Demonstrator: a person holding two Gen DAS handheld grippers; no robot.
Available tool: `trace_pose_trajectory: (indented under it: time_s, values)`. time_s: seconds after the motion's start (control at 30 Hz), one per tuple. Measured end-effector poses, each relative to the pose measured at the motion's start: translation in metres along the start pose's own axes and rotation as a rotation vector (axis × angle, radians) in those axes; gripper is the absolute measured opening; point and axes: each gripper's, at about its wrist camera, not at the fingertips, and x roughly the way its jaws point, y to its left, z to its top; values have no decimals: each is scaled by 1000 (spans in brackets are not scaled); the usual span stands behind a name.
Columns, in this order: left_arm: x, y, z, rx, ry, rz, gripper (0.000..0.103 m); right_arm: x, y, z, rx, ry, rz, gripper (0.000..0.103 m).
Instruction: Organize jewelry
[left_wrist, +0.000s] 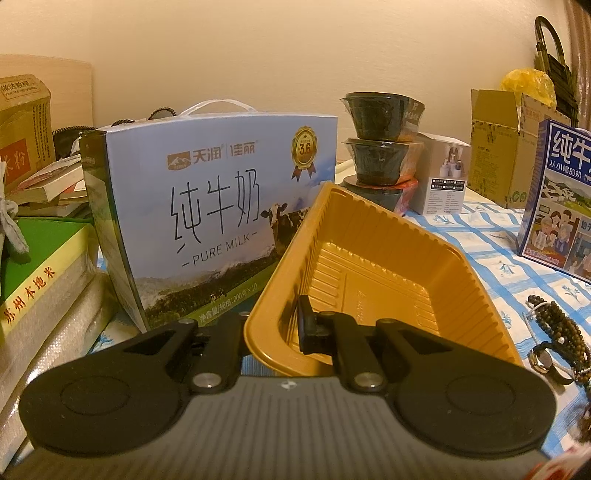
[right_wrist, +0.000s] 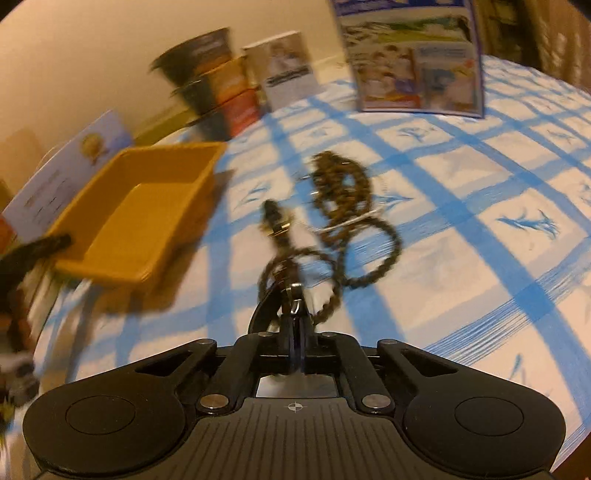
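My left gripper (left_wrist: 291, 325) is shut on the near rim of an empty yellow plastic tray (left_wrist: 373, 273) and holds it tilted above the table. The tray shows at the left of the right wrist view (right_wrist: 136, 214). My right gripper (right_wrist: 297, 325) is shut on a small metal ring (right_wrist: 295, 301), at the near end of a pile of brown bead strings (right_wrist: 347, 206) and a watch (right_wrist: 275, 221) on the blue checked cloth. That view is blurred. The beads (left_wrist: 557, 325) and the watch (left_wrist: 541, 360) lie at the right edge of the left wrist view.
A blue milk carton box (left_wrist: 207, 218) stands just behind the tray on the left. Stacked black bowls (left_wrist: 380, 147) and a small white box (left_wrist: 445, 177) stand at the back. A second milk box (left_wrist: 561, 199) is at the right. Books and rice bags (left_wrist: 40, 280) are piled at the left.
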Motion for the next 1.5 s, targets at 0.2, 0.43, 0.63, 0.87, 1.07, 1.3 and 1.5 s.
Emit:
trace_pose_trajectory:
  time_s: [0.2,0.43,0.63,0.87,1.07,1.3,1.5]
  values:
    - [-1,0,-2,-6,3,0,10,0,13,-3,-48,2,20,9]
    - [-2,1,-3,-11,3,0,10,9,12,-9,-95,42,-25,31]
    - [-2,2,-3,-13,5,-1,10,17,7,-8,-56,37,-50,8]
    - [-2,2,-3,-15,4,-1,10,-13,-13,8,102,-108,9,3]
    - [-2,3,-3,-17,4,-5,10,-28,1,16,-15,-162,-59,3]
    - [-3,2,-3,-19,1,-2,10,1,25,3,-277,-98,-271,1]
    - [-3,2,-3,-15,1,-2,10,-1,32,-1,-313,-140,-213,1]
